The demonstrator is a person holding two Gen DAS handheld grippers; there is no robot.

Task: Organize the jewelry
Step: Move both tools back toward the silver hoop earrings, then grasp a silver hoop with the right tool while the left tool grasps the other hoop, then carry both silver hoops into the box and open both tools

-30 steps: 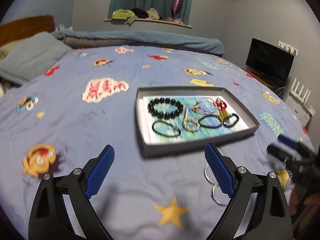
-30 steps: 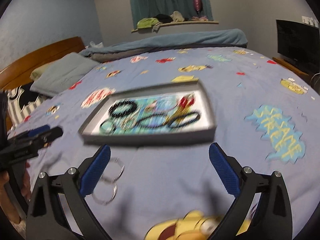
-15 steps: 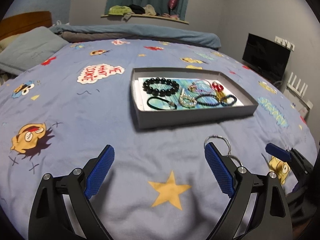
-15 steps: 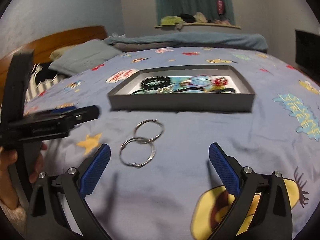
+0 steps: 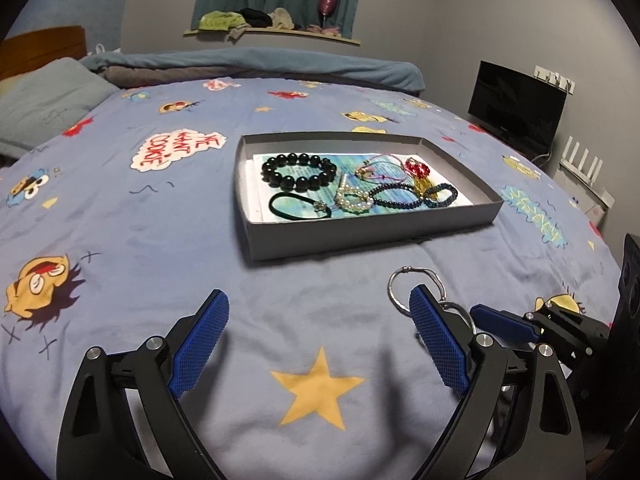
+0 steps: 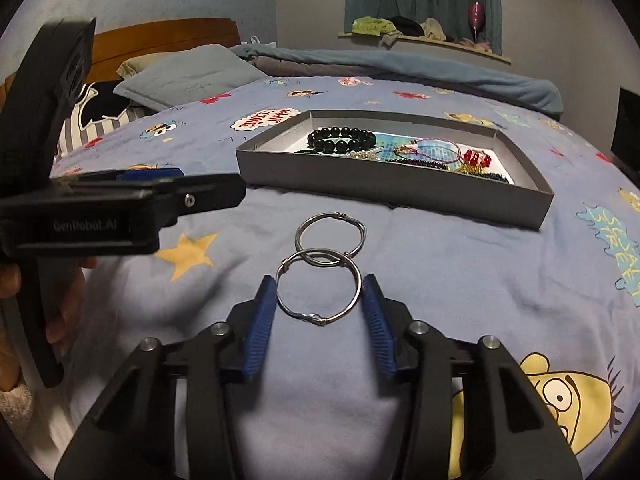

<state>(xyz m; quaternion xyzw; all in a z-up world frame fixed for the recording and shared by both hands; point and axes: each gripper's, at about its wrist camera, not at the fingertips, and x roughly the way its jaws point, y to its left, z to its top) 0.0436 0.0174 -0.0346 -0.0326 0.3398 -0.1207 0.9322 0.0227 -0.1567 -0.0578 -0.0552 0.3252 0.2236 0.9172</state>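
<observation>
A grey shallow box (image 5: 372, 236) (image 6: 384, 188) on the bed holds several bracelets, among them a black bead bracelet (image 5: 299, 171) (image 6: 341, 140). Two silver hoop rings lie overlapped on the bedspread in front of the box: the far ring (image 6: 331, 219) (image 5: 416, 271) and the near ring (image 6: 282, 270). My right gripper (image 6: 320, 296) is low over the bedspread with its blue pads on either side of the near ring, close to its edges; contact is unclear. My left gripper (image 5: 320, 320) is wide open and empty, left of the rings.
The bed has a blue cartoon bedspread (image 5: 160, 240). Pillows (image 6: 188, 76) and a wooden headboard (image 6: 160, 36) are at the far left. A TV (image 5: 516, 104) stands by the right wall. The left gripper's body (image 6: 112, 208) is close on the rings' left.
My right gripper has come forward and down to the near ring and narrowed its jaws around it. My left gripper has lowered a little and stays open.
</observation>
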